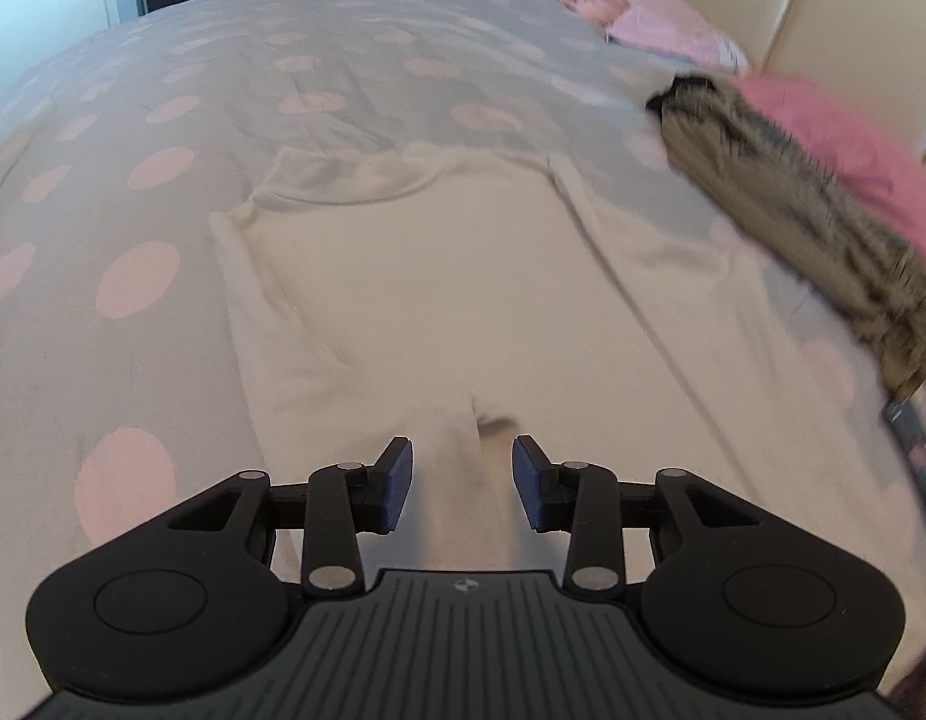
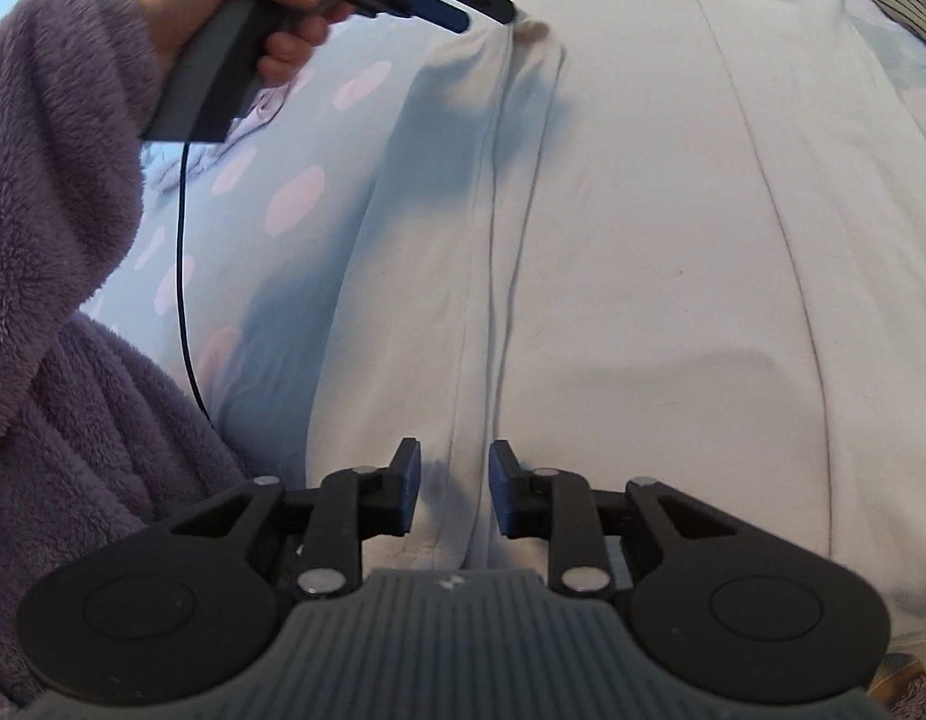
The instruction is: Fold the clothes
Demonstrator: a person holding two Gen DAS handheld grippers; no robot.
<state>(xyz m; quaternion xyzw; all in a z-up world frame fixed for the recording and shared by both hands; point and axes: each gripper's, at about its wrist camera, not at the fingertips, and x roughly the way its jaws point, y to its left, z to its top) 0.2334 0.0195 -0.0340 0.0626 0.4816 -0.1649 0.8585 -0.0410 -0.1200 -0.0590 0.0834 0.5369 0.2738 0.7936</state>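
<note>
The white top (image 1: pixel 463 276) lies flat on the spotty bed cover (image 1: pixel 132 192), one side already folded in. The left gripper (image 1: pixel 463 483) and right gripper (image 2: pixel 453 495) both sit open over that fold, holding nothing. Next, I think, comes pinching another edge.

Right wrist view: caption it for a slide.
Open right claw over a folded strip of the white garment on the polka-dot bedspread.

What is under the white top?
The white top lies on a grey duvet with pink spots. The part right beneath the top is covered, so it cannot be seen.
</note>
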